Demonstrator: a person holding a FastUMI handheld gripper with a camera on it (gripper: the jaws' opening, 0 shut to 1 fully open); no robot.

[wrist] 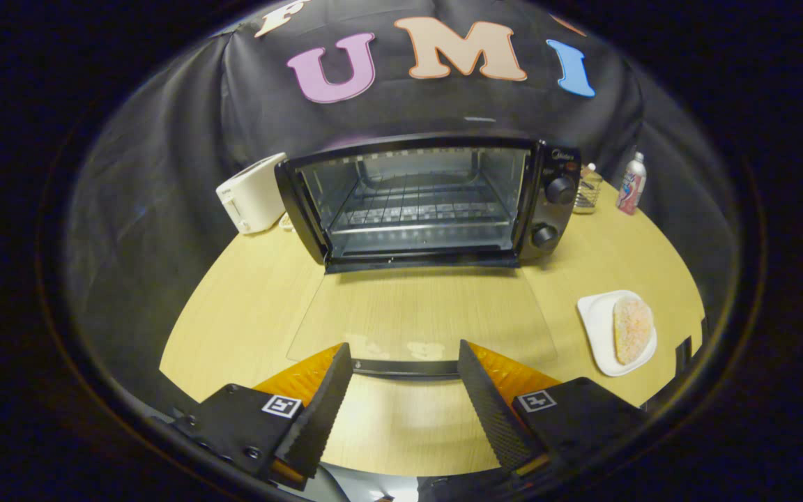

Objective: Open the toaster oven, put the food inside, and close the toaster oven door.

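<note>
Black toaster oven (429, 199) open; one food (632, 328), one plate (600, 328); tool (405, 362) spread, empty.

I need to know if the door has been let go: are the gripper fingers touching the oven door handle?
Cannot tell. In the gripper view the open gripper straddles the door handle without pinching it; fingertip contact isn't clear.

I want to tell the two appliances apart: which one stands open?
The black toaster oven, its glass door folded flat toward the open gripper. The white toaster beside it has no door.
</note>
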